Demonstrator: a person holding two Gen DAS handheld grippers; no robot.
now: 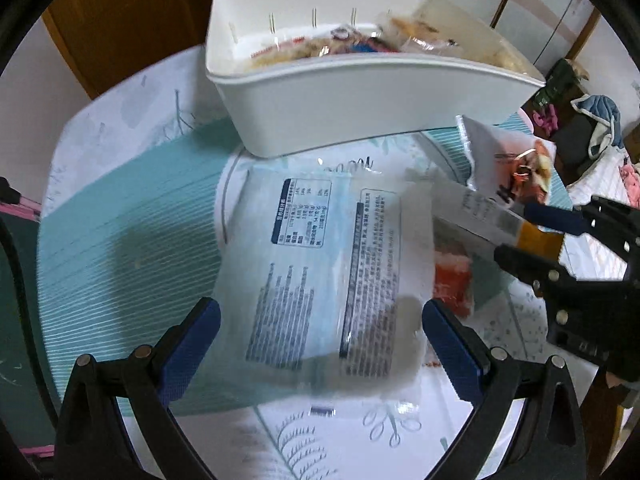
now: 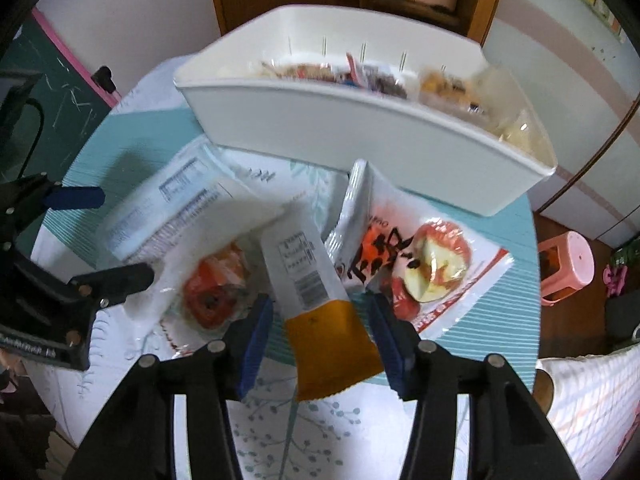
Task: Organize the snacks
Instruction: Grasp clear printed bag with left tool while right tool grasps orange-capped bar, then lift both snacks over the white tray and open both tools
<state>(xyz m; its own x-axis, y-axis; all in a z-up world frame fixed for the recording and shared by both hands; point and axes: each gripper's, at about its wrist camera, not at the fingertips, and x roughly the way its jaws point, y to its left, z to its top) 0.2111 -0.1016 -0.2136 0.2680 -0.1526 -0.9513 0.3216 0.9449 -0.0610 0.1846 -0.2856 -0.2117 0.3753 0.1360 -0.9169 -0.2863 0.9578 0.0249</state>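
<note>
Left wrist view: the left gripper (image 1: 320, 340) points steeply down at a round table (image 1: 120, 248) covered with a teal striped and leaf-print cloth. Its blue fingers (image 1: 192, 344) stand spread, one on each side of a pale blue snack packet (image 1: 320, 264) that lies flat on the cloth with its printed label panels facing up. The pads do not press on the packet; a gap shows on both sides.

A white plastic bin (image 1: 360, 108) stands on the far part of the table, just beyond the packet. Several wrapped snacks lie inside it, heaped toward its right end.

Right wrist view: the right gripper (image 2: 322, 336) also points steeply down. A narrow white and orange snack packet (image 2: 316, 296) lies between its blue fingers (image 2: 256, 344), orange end nearest the camera, barcode panel facing up. The jaws stand partly closed around the packet. Whether the pads actually press on it cannot be told; a thin gap seems to remain on each side.

To the right of this packet lies a white bag with an apple picture (image 2: 420, 268), one end tilted up near the bin. To the left lies a clear wrapper with a red snack (image 2: 212, 292), just beside the pale blue packet.
</note>
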